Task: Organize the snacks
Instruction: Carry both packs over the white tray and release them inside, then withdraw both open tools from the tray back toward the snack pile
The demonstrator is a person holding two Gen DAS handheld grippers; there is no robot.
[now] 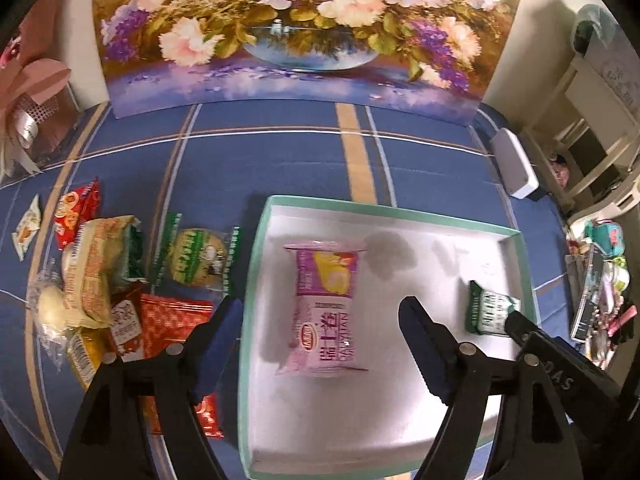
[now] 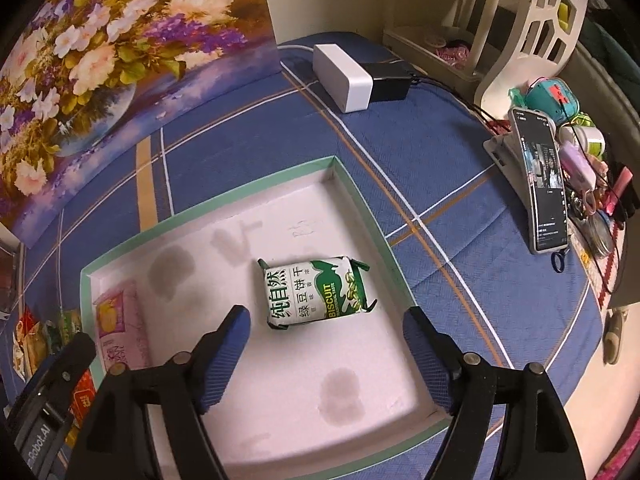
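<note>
A white tray with a teal rim (image 1: 384, 210) lies on the blue checked cloth. A pink roll-cake pack (image 1: 324, 276) lies flat in its left half. My left gripper (image 1: 322, 306) hovers over that pack, open, pads clear of it on both sides. A green-and-white biscuit pack (image 2: 316, 292) lies in the tray's (image 2: 360, 196) right half. My right gripper (image 2: 326, 316) hangs open just short of it, touching nothing. In the left wrist view the biscuit pack (image 1: 490, 308) shows at the tray's right edge. Loose snack packs (image 1: 100, 272) are heaped left of the tray.
A flower painting (image 1: 280, 32) stands along the back. A white box (image 2: 344, 74) with a black adapter sits at the back right. A phone on a stand (image 2: 544, 184) and small clutter line the right edge. A green cookie pack (image 1: 196, 256) lies near the tray's left rim.
</note>
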